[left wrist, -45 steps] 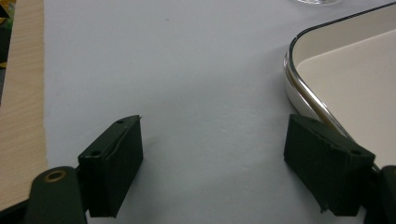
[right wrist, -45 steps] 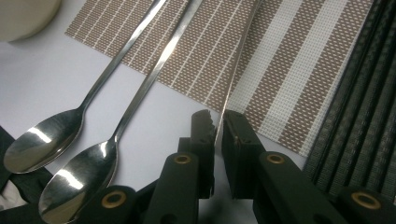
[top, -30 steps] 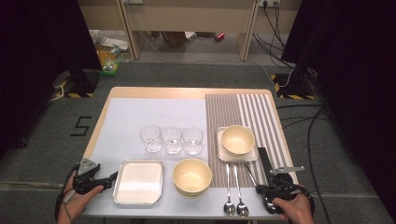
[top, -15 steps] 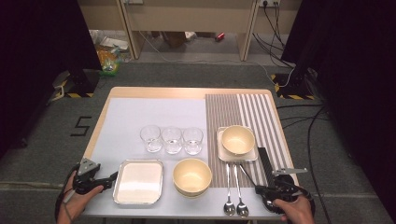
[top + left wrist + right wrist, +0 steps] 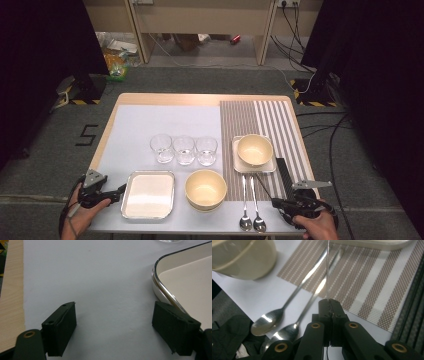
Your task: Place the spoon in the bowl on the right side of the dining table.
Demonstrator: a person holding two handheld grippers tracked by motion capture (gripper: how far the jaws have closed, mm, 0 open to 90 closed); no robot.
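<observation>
Your right gripper (image 5: pixel 274 202) sits at the table's (image 5: pixel 165 99) front right corner with its black jaws fully closed on a thin metal stick (image 5: pixel 264 188). In the right gripper view that stick (image 5: pixel 327 270) rises straight and needle-slim from the pinched jaw tips (image 5: pixel 331 301) and crosses the woven brown-and-white striped placemat (image 5: pixel 372 290). Its far end is cut off at the top of that view, so you cannot tell what kind of utensil it is. Your left gripper (image 5: pixel 120 190) rests at the front left corner with its jaws wide apart and nothing between them. Its blocky pads (image 5: pixel 62 322) hover over the smooth white mat (image 5: pixel 105 277), and one pad is just beside the chrome-rimmed, round-cornered tray (image 5: pixel 160 287). Two polished steel spoons (image 5: pixel 287 302) lie side by side just left of the stick. Their handles lie on the placemat and their bowls point at the front edge. A matte cream bowl (image 5: pixel 205 187) stands between the tray and the spoons. Behind it three clear glasses (image 5: pixel 183 149) stand in a row. A smaller cream bowl (image 5: pixel 255 148) sits on a square plate (image 5: pixel 240 165) on the placemat. A dark woven strip (image 5: pixel 284 172) runs along the placemat's right side near your right gripper, and it is hard to make out what it is.
</observation>
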